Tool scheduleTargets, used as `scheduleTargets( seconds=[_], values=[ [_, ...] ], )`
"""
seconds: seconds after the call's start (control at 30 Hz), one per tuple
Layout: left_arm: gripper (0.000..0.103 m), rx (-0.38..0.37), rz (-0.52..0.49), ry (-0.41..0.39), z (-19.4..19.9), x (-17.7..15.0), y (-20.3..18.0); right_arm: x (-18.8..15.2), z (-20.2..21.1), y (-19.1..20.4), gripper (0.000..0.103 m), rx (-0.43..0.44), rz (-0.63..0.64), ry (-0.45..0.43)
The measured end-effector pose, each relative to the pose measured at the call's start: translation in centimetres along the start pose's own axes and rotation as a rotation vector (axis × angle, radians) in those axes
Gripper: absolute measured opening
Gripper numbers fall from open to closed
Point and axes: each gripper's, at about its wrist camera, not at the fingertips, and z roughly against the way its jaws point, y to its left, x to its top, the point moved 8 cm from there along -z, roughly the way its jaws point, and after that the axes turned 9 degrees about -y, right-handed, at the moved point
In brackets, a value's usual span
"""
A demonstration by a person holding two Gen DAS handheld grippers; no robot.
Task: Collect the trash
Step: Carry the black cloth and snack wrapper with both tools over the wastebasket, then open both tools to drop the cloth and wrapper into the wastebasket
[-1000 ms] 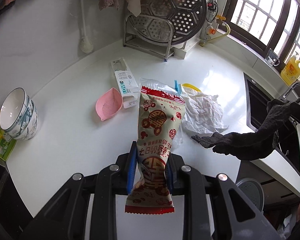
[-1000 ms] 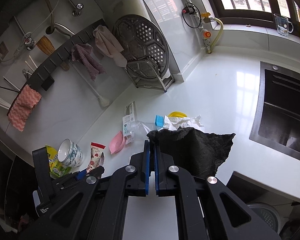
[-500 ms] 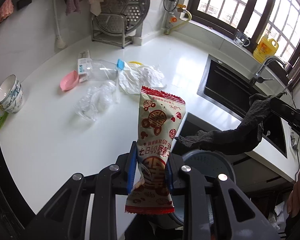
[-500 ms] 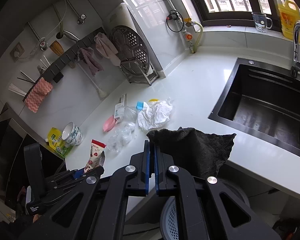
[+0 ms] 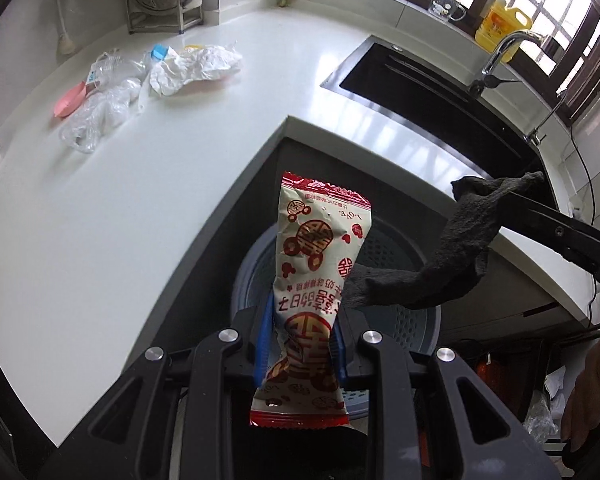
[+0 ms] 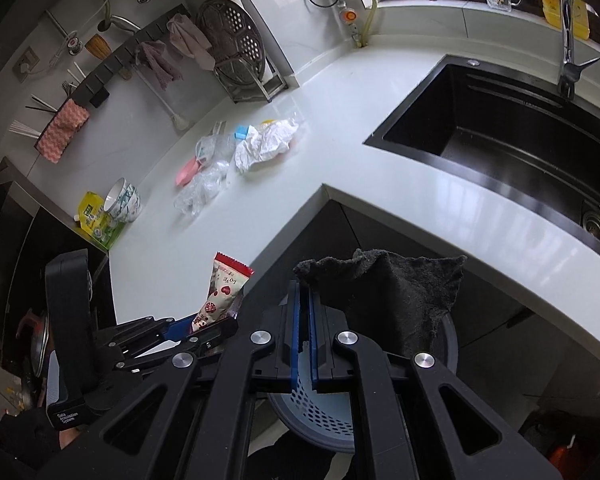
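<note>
My left gripper (image 5: 300, 344) is shut on a red and cream snack wrapper (image 5: 316, 280), which stands upright between the blue pads. Below it, on the floor past the counter's corner, sits a blue-grey perforated trash bin (image 5: 404, 264). A black cloth (image 5: 452, 256) droops over the bin from the right. In the right wrist view my right gripper (image 6: 305, 320) is shut on that black cloth (image 6: 396, 300), with the bin (image 6: 320, 412) under its fingers. To its lower left is the left gripper (image 6: 204, 324) with the wrapper (image 6: 220, 292).
On the white counter (image 5: 160, 200) lie crumpled white paper (image 5: 192, 68), a clear plastic bag (image 5: 100, 112), a plastic bottle (image 5: 116, 64) and a pink dish (image 5: 70, 100). A black sink (image 5: 440, 92) with a faucet (image 5: 504, 52) is at the right. Stacked bowls (image 6: 122, 198) stand at the counter's left end.
Both grippers have drawn back from the counter and sunk, from above the worktop to above the bin beside the counter's corner. The wrapper and the black cloth stay gripped.
</note>
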Motion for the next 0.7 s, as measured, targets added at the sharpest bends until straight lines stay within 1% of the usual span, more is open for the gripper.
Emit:
scheduleTargets(
  seconds=[0.13,0.3,0.53,0.57,0.63,0.67,0.7],
  values=[
    [0.025,0.006,-0.001,0.049,-1.6,-2.0,-0.7,-2.5,-2.1,-1.4,0.004,0.010,-0.003,0.066],
    [0.025,0.027,0.001,0.069,-2.5,-3.3,-1.3,-4.6,-4.3,-3.1,0.004,-0.003,-0.007,0.138],
    [0.026,0.044,0.009,0.080,-2.9,-4.0,-1.8,-5.8,-5.4,-4.0,0.004,-0.005,-0.004,0.180],
    [0.028,0.046,0.010,0.081,-2.9,-4.1,-1.8,-5.8,-5.4,-4.0,0.005,-0.005,-0.003,0.184],
    [0.041,0.054,0.012,0.078,-2.7,-3.9,-1.5,-5.6,-5.2,-4.1,0.007,-0.004,-0.010,0.185],
    [0.053,0.057,0.015,0.072,-2.5,-3.8,-1.5,-5.5,-5.0,-4.1,0.015,0.003,-0.015,0.181],
    [0.058,0.060,0.016,0.064,-2.2,-3.7,-1.4,-5.3,-4.8,-4.1,0.020,0.003,-0.014,0.169]
  ],
)
